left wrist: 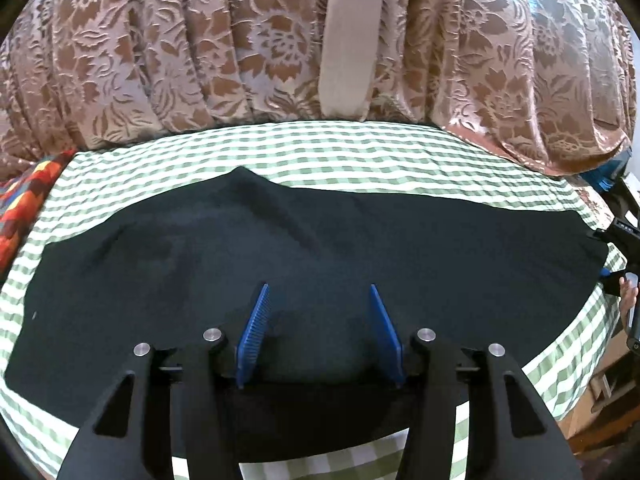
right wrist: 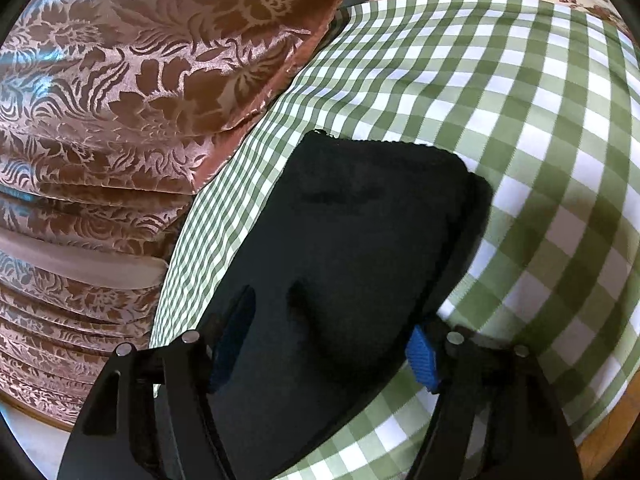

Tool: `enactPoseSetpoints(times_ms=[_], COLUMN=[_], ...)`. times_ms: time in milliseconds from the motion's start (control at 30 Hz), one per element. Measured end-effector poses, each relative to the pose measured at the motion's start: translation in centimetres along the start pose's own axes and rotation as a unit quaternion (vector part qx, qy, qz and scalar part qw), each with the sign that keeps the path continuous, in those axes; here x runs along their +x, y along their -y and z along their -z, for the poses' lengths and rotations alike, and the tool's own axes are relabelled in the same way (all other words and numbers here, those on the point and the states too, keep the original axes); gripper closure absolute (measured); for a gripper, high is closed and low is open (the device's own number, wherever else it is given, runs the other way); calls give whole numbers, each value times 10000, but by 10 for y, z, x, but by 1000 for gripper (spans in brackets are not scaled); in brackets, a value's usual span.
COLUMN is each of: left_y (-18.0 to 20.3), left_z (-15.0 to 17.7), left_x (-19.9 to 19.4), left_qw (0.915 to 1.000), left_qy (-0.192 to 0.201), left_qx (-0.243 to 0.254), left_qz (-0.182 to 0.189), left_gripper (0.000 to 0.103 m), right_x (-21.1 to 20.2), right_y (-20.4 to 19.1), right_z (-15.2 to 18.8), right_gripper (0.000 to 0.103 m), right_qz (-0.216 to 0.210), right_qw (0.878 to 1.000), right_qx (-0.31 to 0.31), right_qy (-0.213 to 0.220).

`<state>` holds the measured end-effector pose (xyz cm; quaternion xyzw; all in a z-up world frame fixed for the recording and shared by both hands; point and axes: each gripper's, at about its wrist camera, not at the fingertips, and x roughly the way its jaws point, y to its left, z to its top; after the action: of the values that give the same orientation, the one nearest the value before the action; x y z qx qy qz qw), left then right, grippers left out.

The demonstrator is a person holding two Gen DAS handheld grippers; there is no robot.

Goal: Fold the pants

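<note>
Lying flat, black pants [left wrist: 304, 248] span a green checked cloth [left wrist: 320, 148] sideways, mild wrinkles, far edge humped. Left gripper [left wrist: 318, 300] over near edge, blue fingers apart, holding nothing. Right gripper [right wrist: 320, 344] spread wide across pants end. Brown floral curtain [left wrist: 200, 48] close behind; checked cloth bare beyond pants.

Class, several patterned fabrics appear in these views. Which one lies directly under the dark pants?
The green-and-white checked cloth: the pants lie spread flat on it. The brown floral fabric only rises behind, clear of the pants.
</note>
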<state>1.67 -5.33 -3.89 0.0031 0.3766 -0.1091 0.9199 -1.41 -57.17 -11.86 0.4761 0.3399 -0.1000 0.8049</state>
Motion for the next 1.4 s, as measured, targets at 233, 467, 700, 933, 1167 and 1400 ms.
enactPoseSetpoints(times_ms=[233, 467, 700, 933, 1167, 1400], left_y=[-27, -44, -48, -49, -38, -29], left_z=[5, 10, 14, 18, 14, 4], left_x=[-3, -5, -4, 6, 5, 8], left_qw=[9984, 9967, 9964, 9945, 9934, 9856], left_qy=[-80, -116, -175, -388, -413, -536], left_qx=[-519, -676, -742, -952, -865, -928], left_qz=[-226, -431, -358, 181, 625, 1310], left_gripper=[53, 53, 53, 53, 53, 53], right_x=[2, 1, -1, -12, -23, -8], right_y=[1, 3, -6, -35, -75, -172], right_z=[1, -3, -6, -10, -4, 54], right_gripper=[67, 78, 88, 89, 89, 89], right_qz=[276, 292, 303, 100, -468, -561], right_qw=[9994, 9992, 9987, 9962, 9910, 9587], right_qx=[-187, -254, -404, -861, -1248, -2751], right_qy=[24, -67, -104, -65, -91, -458])
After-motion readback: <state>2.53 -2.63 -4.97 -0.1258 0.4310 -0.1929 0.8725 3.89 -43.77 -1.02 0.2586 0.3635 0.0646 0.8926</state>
